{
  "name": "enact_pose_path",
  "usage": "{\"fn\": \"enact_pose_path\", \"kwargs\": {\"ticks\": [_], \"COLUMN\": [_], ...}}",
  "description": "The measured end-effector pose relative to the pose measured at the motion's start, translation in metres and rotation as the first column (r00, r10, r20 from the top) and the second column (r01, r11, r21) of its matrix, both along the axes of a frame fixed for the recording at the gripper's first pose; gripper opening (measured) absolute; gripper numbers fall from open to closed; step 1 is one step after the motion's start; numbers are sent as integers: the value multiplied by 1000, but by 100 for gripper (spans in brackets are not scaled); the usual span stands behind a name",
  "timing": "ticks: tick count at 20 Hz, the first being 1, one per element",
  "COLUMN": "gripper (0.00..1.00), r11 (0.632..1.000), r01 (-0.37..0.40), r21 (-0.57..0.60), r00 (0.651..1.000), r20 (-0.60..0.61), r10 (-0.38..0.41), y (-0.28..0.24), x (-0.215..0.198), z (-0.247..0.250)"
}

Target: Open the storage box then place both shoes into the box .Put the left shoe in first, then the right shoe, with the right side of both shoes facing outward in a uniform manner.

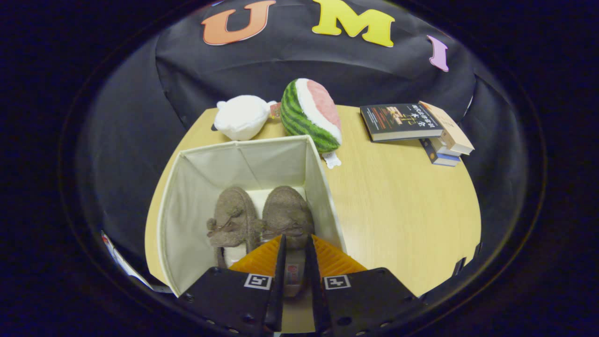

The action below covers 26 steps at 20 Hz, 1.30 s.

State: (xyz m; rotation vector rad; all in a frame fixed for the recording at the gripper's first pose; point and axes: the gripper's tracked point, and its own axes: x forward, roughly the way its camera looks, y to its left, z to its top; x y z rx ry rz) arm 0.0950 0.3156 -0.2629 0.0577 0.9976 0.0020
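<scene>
Right up close, the hand-held gripper (295,252) hangs over the near edge of the storage box (187,224), its fingers (281,262) drawn in to a narrow gap with the heel of the right shoe (286,215) sitting in that gap; whether both fingers actually press on it I cannot tell from here. Just ahead, both shoes are down inside the open box, side by side, toes pointing away, the left shoe (232,217) touching its partner. These look like soft, fuzzy slippers, light and floppy, likely to sag if pinched at the toe, so the heel rim or collar seems the sensible place to take hold. The box itself looks like thin fabric, easily nudged. Beyond the box, on the bench (402,206), a watermelon plush (311,114) leans near the far corner, a white plush (241,117) beside it, and a stack of books (416,128) lies well apart.
</scene>
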Motion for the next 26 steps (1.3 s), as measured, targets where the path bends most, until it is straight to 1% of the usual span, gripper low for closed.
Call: {"fn": "enact_pose_path", "kwargs": {"ticks": [1, 3, 6, 10, 14, 17, 21, 22, 26], "gripper": [30, 50, 98, 99, 97, 96, 96, 96, 96], "r11": [1000, 998, 999, 997, 991, 987, 981, 981, 973], "r01": [-5, -14, -17, 52, 127, 162, 193, 192, 222], "r21": [21, 68, 45, 50, 34, 22, 30, 38, 65], "r00": [1000, 997, 981, 934, 875, 827, 776, 768, 755], "r20": [24, 73, 196, 352, 467, 542, 607, 616, 620], "r10": [4, 9, 8, -66, -128, -148, -172, -174, -214], "y": [0, -1, -23, -79, -136, -167, -193, -196, -207], "x": [-4, -11, -21, -38, -65, -85, -104, -108, -121], "z": [10, 31, 76, 123, 160, 184, 203, 204, 203]}}
